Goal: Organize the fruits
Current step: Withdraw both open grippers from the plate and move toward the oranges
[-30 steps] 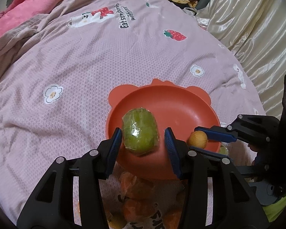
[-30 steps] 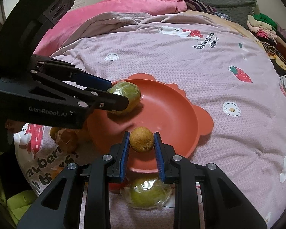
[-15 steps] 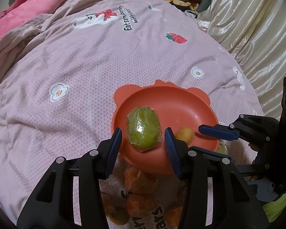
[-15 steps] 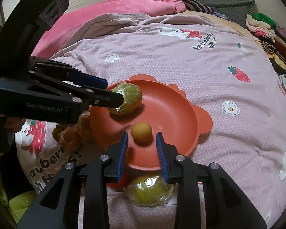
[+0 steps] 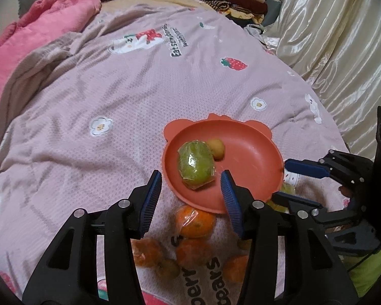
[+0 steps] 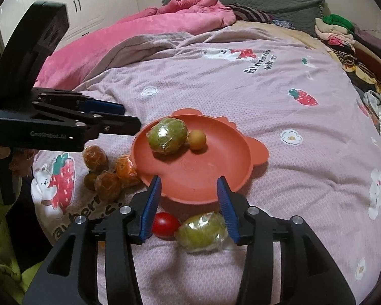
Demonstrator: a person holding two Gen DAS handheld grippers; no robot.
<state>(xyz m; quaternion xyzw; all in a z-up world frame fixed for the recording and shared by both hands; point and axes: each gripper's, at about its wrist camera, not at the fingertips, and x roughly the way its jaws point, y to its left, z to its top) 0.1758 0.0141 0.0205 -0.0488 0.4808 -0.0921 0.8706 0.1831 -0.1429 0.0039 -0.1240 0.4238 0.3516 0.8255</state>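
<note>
An orange bear-eared plate (image 5: 256, 162) (image 6: 216, 172) rests on the bedspread. A plastic-wrapped green fruit (image 5: 196, 165) (image 6: 167, 135) lies in it, touching a small yellow fruit (image 5: 216, 148) (image 6: 197, 139). My left gripper (image 5: 191, 189) hangs above the plate's near rim, its jaws opening with nothing pressed between them. My right gripper (image 6: 189, 193) also hovers over the plate's near edge, jaws opening and holding nothing. Each gripper shows in the other's view: the right gripper (image 5: 289, 180) at right, the left gripper (image 6: 129, 118) at left.
Several wrapped oranges (image 5: 195, 222) (image 6: 106, 172) lie beside the plate. A red fruit (image 6: 165, 225) and a second wrapped green fruit (image 6: 202, 231) sit under my right gripper. A pink blanket (image 6: 149, 25) and folded clothes (image 6: 348, 38) lie at the far side, a curtain (image 5: 330, 33) at right.
Both grippers let go of their fruit and pulled up and back. The green fruit and the small yellow fruit now lie free in the plate, touching.
</note>
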